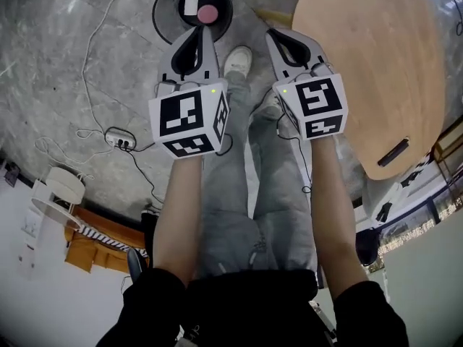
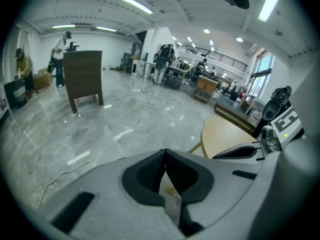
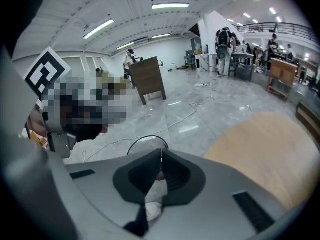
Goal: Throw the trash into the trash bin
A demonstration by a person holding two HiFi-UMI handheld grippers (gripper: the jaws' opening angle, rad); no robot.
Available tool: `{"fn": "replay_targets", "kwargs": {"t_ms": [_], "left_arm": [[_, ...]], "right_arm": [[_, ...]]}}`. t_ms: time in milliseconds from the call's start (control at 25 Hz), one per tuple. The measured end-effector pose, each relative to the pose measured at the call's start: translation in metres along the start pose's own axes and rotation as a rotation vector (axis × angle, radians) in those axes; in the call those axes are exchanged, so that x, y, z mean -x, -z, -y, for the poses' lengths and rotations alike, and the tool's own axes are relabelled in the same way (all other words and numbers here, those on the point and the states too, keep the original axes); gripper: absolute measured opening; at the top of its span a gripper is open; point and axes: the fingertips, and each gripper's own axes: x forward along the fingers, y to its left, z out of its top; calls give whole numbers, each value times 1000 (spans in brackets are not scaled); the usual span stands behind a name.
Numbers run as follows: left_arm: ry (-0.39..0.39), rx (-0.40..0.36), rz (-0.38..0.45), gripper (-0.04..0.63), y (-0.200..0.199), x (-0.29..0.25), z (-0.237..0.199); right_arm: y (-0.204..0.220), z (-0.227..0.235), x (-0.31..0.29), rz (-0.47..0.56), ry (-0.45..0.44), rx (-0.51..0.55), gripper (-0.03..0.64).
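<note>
Pink trash (image 1: 207, 13) and a white scrap (image 1: 191, 3) lie inside the black trash bin (image 1: 159, 13) on the floor, just past the tips of the left gripper (image 1: 205, 30), whose jaws are pressed together on nothing. The right gripper (image 1: 272, 35), likewise clenched and empty, hovers beside the wooden table (image 1: 376, 71).

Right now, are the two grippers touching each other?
Apart. The head view shows a gap between the left gripper and right gripper, with a white shoe visible in it.
</note>
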Motion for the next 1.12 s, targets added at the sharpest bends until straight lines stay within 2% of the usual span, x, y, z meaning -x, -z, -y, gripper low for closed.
{"fn": "replay_targets", "kwargs": {"t_ms": [280,440,800,960,1120], "left_arm": [[179,-171,-43,8,1,-18,101],[281,-280,-70,8,10,-20,168],[462,-497,-123,8,54,-8,312],[513,-566,-142,8,80,1,365],[605,-614,-192,8,113,16,417]], "right_arm": [[39,62,79,71,210,-161,14],[76,93,134,105,351,-269,14],[189,138,251,137,588,-486,14],[248,151,303,152,682,-590,14],[303,159,349,176,764,-696,14]]}}
